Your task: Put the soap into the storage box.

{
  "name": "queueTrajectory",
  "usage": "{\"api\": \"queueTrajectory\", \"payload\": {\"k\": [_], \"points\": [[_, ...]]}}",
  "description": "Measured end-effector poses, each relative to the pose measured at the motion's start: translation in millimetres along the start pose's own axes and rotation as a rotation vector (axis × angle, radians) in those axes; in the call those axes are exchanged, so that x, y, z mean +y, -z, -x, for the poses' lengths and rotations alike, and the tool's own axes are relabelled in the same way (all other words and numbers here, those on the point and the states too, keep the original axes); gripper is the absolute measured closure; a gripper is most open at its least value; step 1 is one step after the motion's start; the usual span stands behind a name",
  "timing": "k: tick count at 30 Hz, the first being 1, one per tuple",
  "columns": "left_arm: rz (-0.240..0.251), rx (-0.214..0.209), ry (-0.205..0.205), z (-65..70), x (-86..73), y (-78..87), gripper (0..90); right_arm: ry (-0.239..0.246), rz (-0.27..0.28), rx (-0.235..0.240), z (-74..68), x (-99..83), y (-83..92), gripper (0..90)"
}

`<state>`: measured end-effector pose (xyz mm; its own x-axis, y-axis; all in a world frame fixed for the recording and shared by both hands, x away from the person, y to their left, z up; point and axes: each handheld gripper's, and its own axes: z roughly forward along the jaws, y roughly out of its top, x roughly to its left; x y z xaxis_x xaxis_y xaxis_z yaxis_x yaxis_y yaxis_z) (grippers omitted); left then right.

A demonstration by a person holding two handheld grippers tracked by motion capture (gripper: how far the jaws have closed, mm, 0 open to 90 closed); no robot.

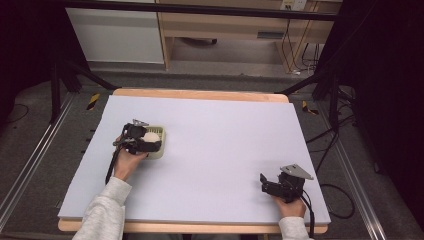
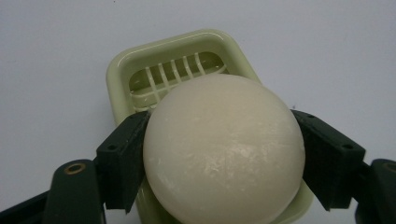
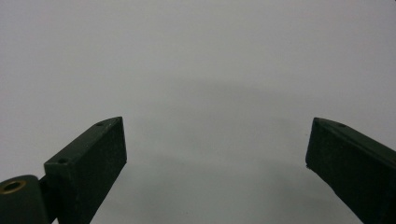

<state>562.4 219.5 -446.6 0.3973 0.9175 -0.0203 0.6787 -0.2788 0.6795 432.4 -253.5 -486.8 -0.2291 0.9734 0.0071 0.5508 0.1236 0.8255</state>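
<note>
No readable labels. Left gripper (image 2: 223, 154) pinches a round, smooth cream-white soap bar (image 2: 224, 149) btwn both jaws, just over a pale green slotted soap dish (image 2: 122, 70) on table's (image 1: 225, 150) left. Right gripper (image 3: 215, 149): jaws spread wide, holding nothing.

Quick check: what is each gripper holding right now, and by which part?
The left gripper clamps the round white soap across its two sides, above the green soap dish. The right gripper is open, holding nothing.

Soap dish (image 1: 159, 143) on table (image 1: 215, 130), left of centre. Round soap (image 1: 150, 137) between left gripper (image 1: 148, 141) jaws, directly over dish. Right gripper (image 1: 265, 184) near front right edge, well apart.
</note>
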Motion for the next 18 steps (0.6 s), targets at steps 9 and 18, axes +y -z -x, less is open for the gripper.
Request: {"api": "queueTrajectory", "payload": {"k": [9, 18], "points": [[0.005, 0.003, -0.003, 0.3, -0.7, 0.0, 23.7, 0.002, 0.001, 0.001, 0.0, 0.0, 0.1, 5.7], [0.047, 0.018, -0.001, 2.5, 0.2, 9.7, 21.0, 0.002, 0.005, -0.001, -0.2, 0.0, 0.3, 5.6]]}}
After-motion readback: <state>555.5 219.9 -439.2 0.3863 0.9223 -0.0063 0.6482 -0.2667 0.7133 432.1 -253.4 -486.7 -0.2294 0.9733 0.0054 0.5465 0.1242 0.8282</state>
